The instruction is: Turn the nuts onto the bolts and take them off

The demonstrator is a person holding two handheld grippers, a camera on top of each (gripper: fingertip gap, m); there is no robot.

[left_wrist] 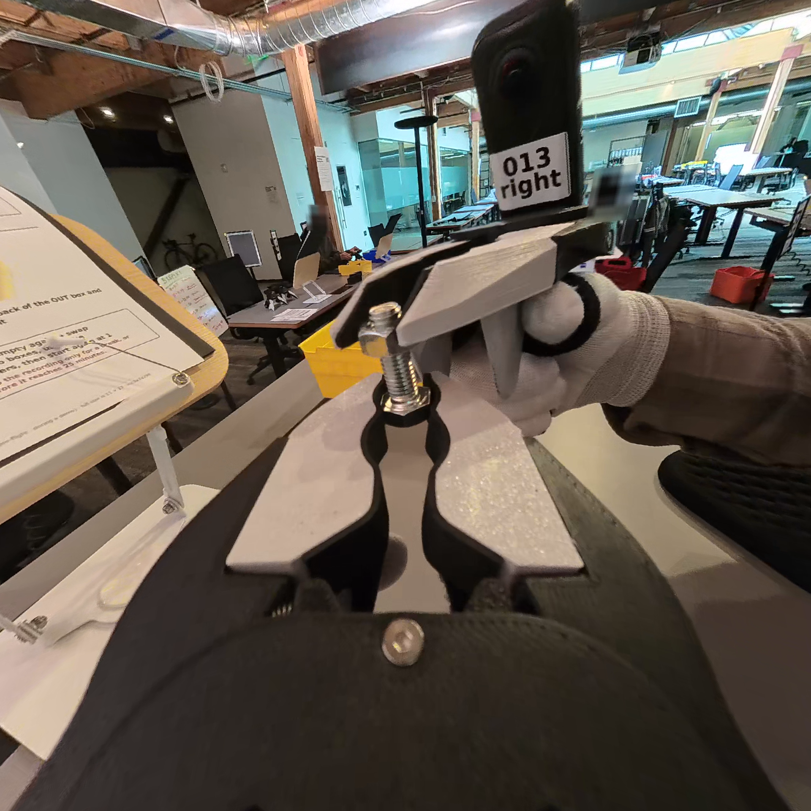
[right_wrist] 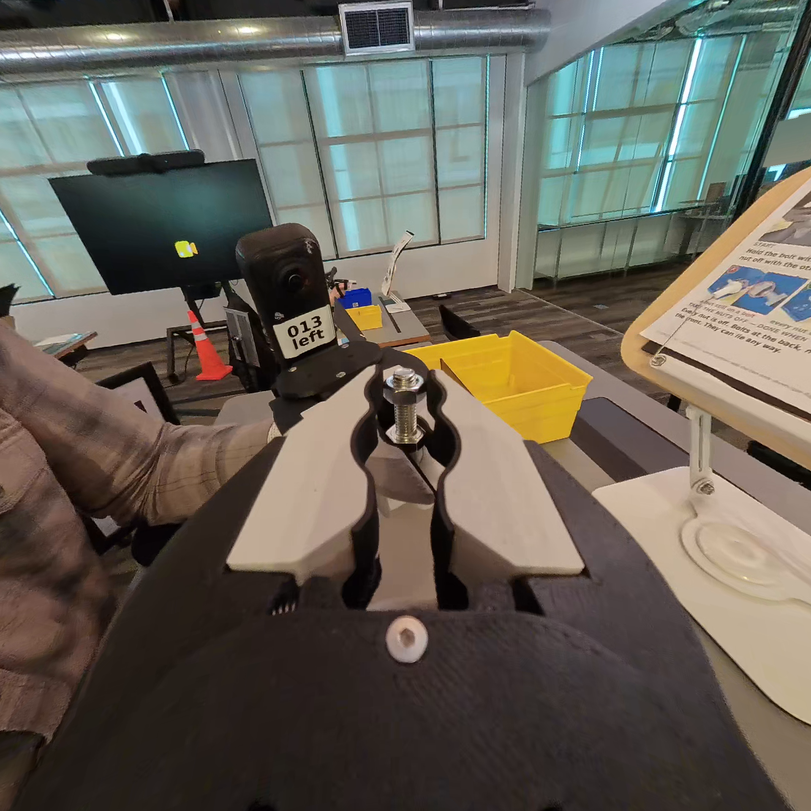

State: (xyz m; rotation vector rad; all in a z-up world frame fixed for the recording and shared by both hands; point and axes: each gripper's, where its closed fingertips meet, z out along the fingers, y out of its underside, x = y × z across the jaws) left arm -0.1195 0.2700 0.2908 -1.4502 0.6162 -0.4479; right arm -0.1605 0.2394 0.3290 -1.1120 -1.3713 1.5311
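Left gripper [left_wrist: 406,406] is pinching the bolt [left_wrist: 399,373] by its head, shank standing upright, threaded tip pointing up. Right gripper [right_wrist: 403,386] is clamping the nut [right_wrist: 403,392] near that tip.

Yellow bin [right_wrist: 504,386] just beyond grippers; document stand [right_wrist: 719,351] (right side) crowds.

Grey table [right_wrist: 623,465] with yellow bin [right_wrist: 518,386] and white document-stand base [right_wrist: 658,548].

Bolt [left_wrist: 397,373] upright at frame centre, nut [left_wrist: 375,340] near its top; bin [left_wrist: 335,366] behind; document stand [left_wrist: 109,395] at left.
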